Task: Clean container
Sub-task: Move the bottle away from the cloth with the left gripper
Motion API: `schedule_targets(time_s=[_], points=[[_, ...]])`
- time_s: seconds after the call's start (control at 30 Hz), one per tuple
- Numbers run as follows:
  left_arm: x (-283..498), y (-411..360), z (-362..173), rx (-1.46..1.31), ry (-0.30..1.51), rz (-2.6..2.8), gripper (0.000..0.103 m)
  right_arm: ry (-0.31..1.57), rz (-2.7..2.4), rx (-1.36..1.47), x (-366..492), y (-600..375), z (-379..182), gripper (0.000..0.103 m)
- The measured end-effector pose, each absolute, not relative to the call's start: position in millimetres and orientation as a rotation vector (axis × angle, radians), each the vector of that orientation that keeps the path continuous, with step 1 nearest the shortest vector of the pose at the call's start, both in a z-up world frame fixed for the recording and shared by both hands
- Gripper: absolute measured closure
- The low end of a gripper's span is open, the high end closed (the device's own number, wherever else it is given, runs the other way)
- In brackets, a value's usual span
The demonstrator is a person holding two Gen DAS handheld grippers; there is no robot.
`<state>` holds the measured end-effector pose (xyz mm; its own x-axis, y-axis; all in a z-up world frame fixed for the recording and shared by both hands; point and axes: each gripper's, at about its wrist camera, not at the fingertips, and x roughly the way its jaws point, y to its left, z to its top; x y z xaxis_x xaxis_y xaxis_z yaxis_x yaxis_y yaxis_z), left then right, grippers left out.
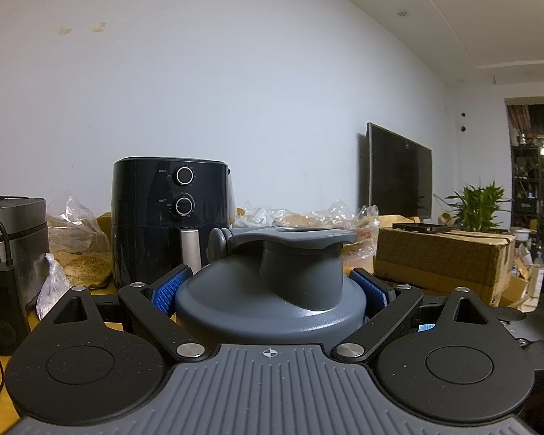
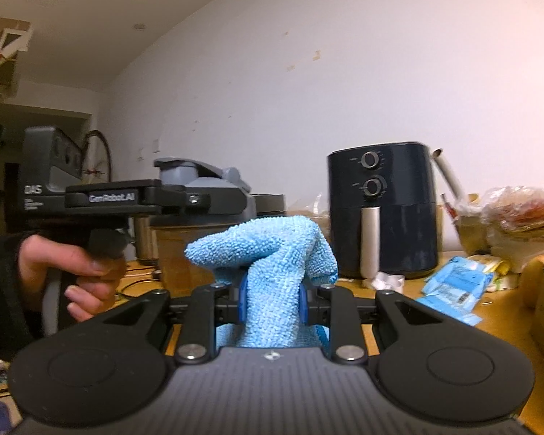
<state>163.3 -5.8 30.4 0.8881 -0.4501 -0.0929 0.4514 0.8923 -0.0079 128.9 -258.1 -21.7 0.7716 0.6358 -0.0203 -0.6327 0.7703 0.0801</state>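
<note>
Left hand-held gripper (image 1: 270, 286) clamped on grey container (image 1: 270, 297); right hand-held gripper (image 2: 271, 299) clamped on blue cloth (image 2: 272, 272).

Left wrist view: blue pads (image 1: 172, 286) press both sides of the container's lid area, spout cap (image 1: 290, 239) upright, container held level w/ the gripper. Right wrist view: jaws nearly together, pinching the cloth, which bunches up above them; same container seen at left, above the table (image 2: 500, 311), in the other gripper, a hand (image 2: 76, 272) on its grip. Black air fryer (image 2: 382, 210) stands on the table behind, plastic bags (image 1: 72, 232) beside it.
</note>
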Motion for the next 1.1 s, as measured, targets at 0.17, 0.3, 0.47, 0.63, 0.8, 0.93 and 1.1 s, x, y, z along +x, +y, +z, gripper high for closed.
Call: schedule_targets(time_s=[0.17,0.3,0.47,0.63,0.8,0.93,1.1], points=[[162,-8,31,0.013,0.093,-0.447,0.009,0.039,0.580,0.064,129,-254,-22,0.080],[161,-11,31,0.010,0.092,-0.416,0.009,0.022,0.504,0.052,126,-250,-23,0.080],[161,-17,35,-0.012,0.104,-0.327,0.009,0.016,0.437,0.053,127,-249,-24,0.080],[158,-23,36,-0.027,0.099,-0.246,0.009,0.009,0.426,0.041,125,-249,-25,0.080],[154,-29,41,-0.026,0.093,-0.155,0.009,0.010,0.422,0.051,127,-250,-25,0.079],[150,-31,49,-0.017,0.083,-0.084,0.009,0.011,0.420,0.048,128,-249,-25,0.079],[150,-32,59,-0.007,0.086,0.017,0.009,0.018,0.417,0.050,128,-249,-25,0.079]])
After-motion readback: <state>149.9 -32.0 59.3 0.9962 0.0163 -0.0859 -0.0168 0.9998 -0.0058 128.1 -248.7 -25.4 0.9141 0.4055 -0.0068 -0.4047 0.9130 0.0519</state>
